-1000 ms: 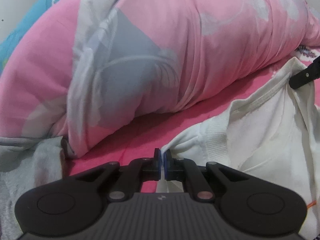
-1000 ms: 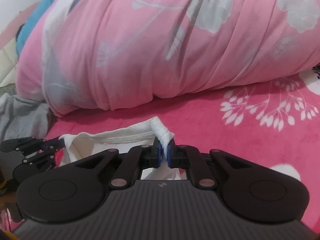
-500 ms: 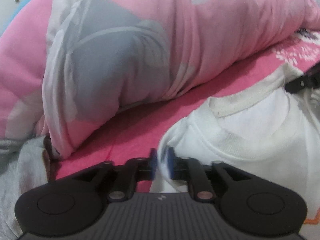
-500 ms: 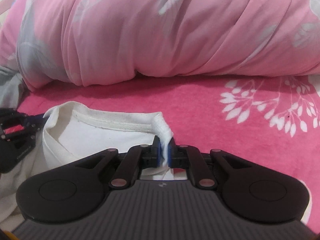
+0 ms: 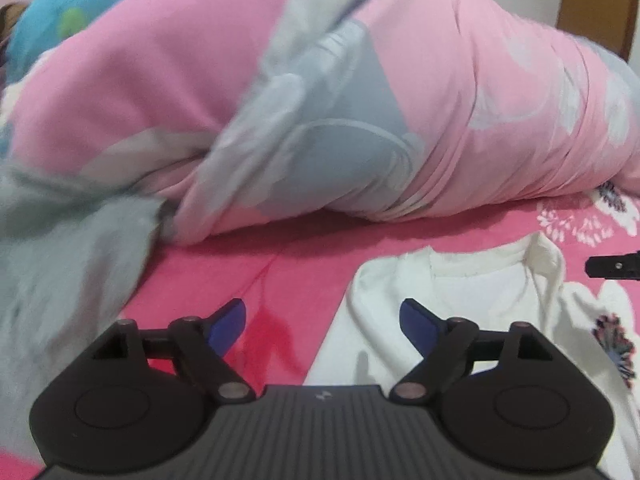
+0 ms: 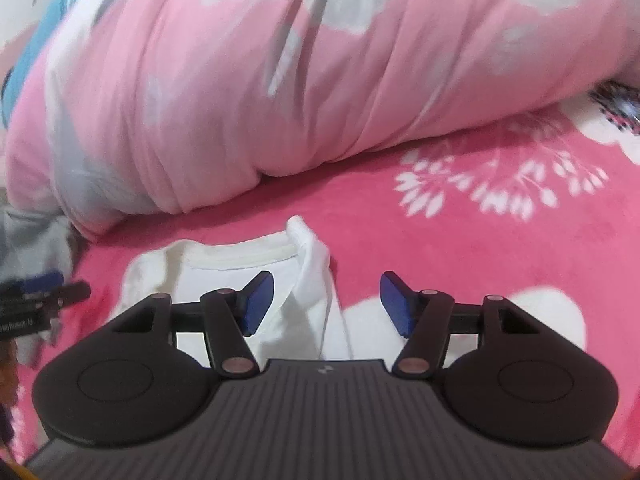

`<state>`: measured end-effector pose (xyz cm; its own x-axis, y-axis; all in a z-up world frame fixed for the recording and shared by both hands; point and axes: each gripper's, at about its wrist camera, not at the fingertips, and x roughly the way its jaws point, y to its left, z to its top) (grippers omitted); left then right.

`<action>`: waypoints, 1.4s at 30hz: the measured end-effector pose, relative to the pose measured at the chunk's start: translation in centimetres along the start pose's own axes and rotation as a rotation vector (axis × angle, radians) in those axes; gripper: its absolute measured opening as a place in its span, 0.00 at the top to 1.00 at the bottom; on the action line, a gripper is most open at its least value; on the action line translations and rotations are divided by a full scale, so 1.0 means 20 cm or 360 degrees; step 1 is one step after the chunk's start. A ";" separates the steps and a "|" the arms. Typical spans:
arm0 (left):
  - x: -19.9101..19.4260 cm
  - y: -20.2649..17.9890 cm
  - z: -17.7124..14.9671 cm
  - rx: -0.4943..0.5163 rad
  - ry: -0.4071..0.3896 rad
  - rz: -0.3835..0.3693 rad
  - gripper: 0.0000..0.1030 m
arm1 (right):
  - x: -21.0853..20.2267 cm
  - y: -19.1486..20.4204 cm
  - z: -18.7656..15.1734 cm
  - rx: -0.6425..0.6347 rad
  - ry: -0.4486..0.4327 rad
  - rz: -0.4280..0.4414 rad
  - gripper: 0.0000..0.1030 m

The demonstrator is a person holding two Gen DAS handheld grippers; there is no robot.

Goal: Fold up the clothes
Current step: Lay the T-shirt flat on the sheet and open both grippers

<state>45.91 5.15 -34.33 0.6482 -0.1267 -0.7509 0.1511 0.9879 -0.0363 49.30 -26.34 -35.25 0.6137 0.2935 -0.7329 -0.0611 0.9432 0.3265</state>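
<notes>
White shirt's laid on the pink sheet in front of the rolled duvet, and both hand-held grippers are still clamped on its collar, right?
No: both wrist views show the left hand-held gripper and right hand-held gripper open, having just released the white shirt.

A bulky pink quilt (image 5: 400, 100) blocks the far side of the bed (image 6: 460, 248); open sheet lies right of the white shirt (image 6: 240, 280); grey cloth (image 5: 60, 260) crowds the left.
</notes>
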 end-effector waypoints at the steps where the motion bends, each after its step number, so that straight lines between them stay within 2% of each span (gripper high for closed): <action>1: -0.05 0.02 -0.04 -0.0016 0.0015 -0.0010 0.17 | -0.05 0.02 -0.02 -0.0005 -0.0005 0.0020 0.41; 9: -0.47 0.11 -0.33 -0.0197 0.0178 -0.0162 0.17 | -0.43 0.30 -0.24 -0.0218 0.0026 0.0220 0.33; 14: -0.68 0.10 -0.54 -0.0348 0.0329 -0.0306 0.17 | -0.60 0.50 -0.50 -0.0326 0.0149 0.0305 0.32; 15: -0.69 0.08 -0.58 -0.0388 0.0366 -0.0354 0.18 | -0.62 0.53 -0.54 -0.0337 0.0157 0.0310 0.32; 17: -0.70 0.04 -0.66 -0.0445 0.0446 -0.0445 0.26 | -0.65 0.58 -0.62 -0.0357 0.0166 0.0315 0.34; 18: -0.70 0.02 -0.68 -0.0450 0.0465 -0.0477 0.27 | -0.67 0.61 -0.67 -0.0366 0.0171 0.0318 0.38; 19: -0.70 -0.01 -0.70 -0.0452 0.0472 -0.0516 0.28 | -0.68 0.63 -0.71 -0.0376 0.0176 0.0321 0.47; 20: -0.70 -0.04 -0.71 -0.0453 0.0479 -0.0544 0.28 | -0.68 0.65 -0.74 -0.0403 0.0179 0.0307 0.51; 22: -0.68 -0.08 -0.74 -0.0449 0.0494 -0.0551 0.31 | -0.65 0.68 -0.78 -0.0458 0.0197 0.0249 0.69; 24: -0.65 -0.12 -0.77 -0.0426 0.0508 -0.0542 0.36 | -0.62 0.69 -0.83 -0.0489 0.0195 0.0213 0.74; 26: -0.62 -0.13 -0.78 -0.0400 0.0505 -0.0512 0.48 | -0.58 0.69 -0.85 -0.0527 0.0162 0.0170 0.80; 27: -0.60 -0.14 -0.79 -0.0392 0.0500 -0.0491 0.50 | -0.55 0.68 -0.85 -0.0522 0.0160 0.0140 0.82; 28: -0.59 -0.14 -0.79 -0.0389 0.0497 -0.0470 0.59 | -0.52 0.66 -0.86 -0.0495 0.0166 0.0114 0.85; 29: -0.58 -0.14 -0.79 -0.0393 0.0495 -0.0460 0.77 | -0.50 0.64 -0.86 -0.0465 0.0176 0.0097 0.86; 32: -0.59 -0.14 -0.78 -0.0358 0.0459 -0.0468 0.90 | -0.47 0.61 -0.87 -0.0407 0.0170 0.0074 0.88; 37: -0.70 -0.12 -0.75 -0.0292 0.0337 -0.0487 0.97 | -0.45 0.60 -0.87 -0.0392 0.0168 0.0046 0.90; 42: -0.82 -0.07 -0.68 -0.0299 0.0234 -0.0535 0.97 | -0.44 0.62 -0.86 -0.0400 0.0179 0.0021 0.91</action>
<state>24.98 7.11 -30.99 0.4704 -0.4444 -0.7624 0.1884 0.8946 -0.4052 29.49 -14.54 -34.99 0.5211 0.3084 -0.7958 -0.2706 0.9440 0.1887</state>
